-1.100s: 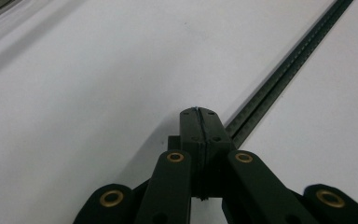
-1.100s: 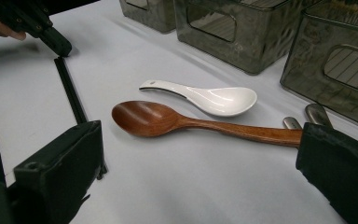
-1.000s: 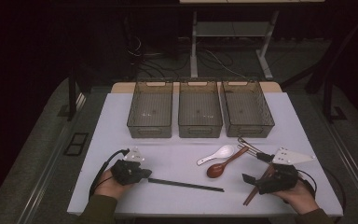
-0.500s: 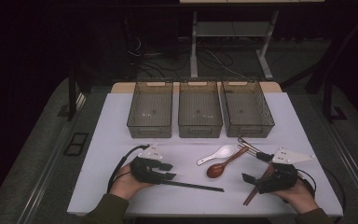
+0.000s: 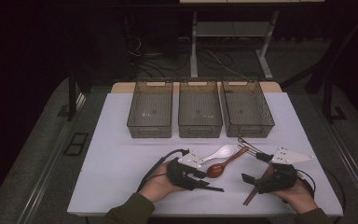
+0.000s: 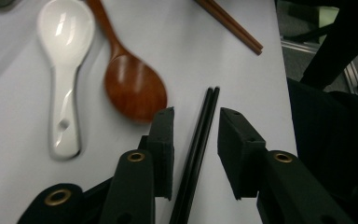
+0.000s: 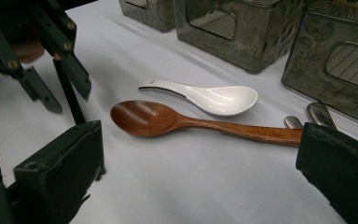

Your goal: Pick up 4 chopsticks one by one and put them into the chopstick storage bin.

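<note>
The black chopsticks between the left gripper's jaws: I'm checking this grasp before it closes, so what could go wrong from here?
1. The pair of thin black chopsticks lies flat on the white table between the open jaws of the left gripper; closing might catch one stick or split the pair.
2. The brown wooden spoon lies right beside one jaw and could get nudged, perhaps against the white ceramic spoon.
</note>
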`<action>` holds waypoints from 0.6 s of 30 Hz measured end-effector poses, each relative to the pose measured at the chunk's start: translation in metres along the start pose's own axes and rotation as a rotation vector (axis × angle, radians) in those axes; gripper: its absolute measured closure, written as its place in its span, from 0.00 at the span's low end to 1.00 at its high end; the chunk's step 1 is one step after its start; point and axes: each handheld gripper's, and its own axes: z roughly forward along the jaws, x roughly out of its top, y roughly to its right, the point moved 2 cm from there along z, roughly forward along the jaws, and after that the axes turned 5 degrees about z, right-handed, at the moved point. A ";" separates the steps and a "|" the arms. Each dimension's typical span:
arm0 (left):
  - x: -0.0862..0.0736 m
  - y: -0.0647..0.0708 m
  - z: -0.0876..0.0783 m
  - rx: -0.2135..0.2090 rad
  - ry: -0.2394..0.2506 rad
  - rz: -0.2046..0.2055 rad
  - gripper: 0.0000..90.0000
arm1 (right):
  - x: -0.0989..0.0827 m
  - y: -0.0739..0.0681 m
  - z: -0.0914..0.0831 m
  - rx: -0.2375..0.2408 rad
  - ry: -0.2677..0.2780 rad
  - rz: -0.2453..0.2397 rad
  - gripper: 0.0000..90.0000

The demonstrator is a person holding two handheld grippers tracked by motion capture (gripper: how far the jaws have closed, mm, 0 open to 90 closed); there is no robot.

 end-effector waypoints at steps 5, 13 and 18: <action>0.009 0.002 0.020 -0.035 -0.025 0.045 0.79 | 0.000 0.000 -0.001 0.000 0.000 0.005 0.01; 0.013 0.001 0.039 -0.040 -0.058 0.078 0.84 | 0.000 0.000 -0.001 0.003 0.000 0.004 0.01; 0.013 0.002 0.045 -0.053 -0.073 0.081 0.87 | 0.000 -0.001 -0.001 0.003 0.003 0.007 0.01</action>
